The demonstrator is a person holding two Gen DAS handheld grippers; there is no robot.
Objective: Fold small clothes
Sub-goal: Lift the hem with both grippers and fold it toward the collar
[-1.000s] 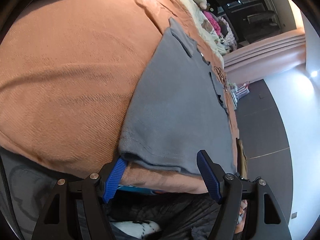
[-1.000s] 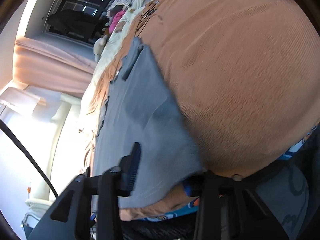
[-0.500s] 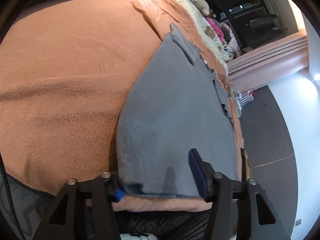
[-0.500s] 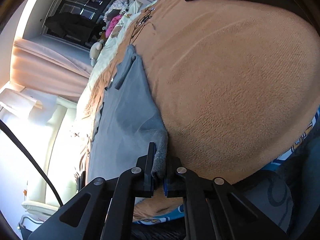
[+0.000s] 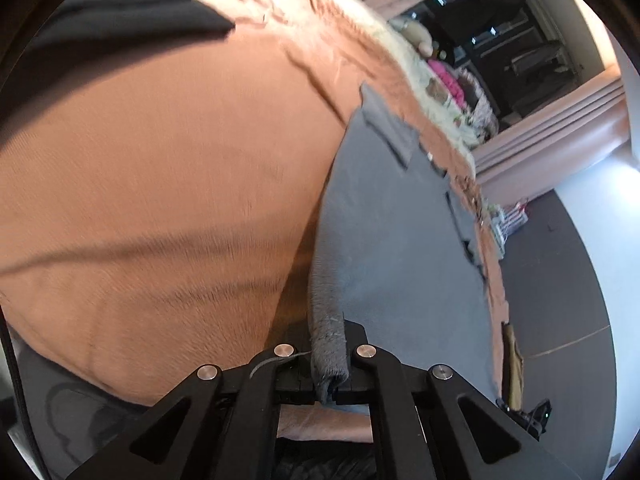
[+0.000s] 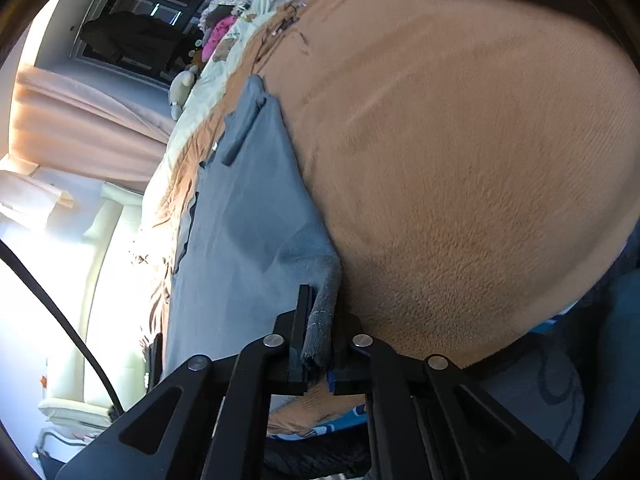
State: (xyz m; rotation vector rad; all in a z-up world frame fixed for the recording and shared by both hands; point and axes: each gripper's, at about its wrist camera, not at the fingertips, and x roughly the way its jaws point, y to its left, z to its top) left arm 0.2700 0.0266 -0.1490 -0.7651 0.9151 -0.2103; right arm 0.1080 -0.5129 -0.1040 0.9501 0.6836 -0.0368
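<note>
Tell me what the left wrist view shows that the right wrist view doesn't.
Left wrist only: a black garment at the blanket's far end and dark floor. Right wrist only: a cream sofa and a black cable. Both: the grey shirt on the orange blanket, and each gripper, left gripper and right gripper, shut on a near corner.
</note>
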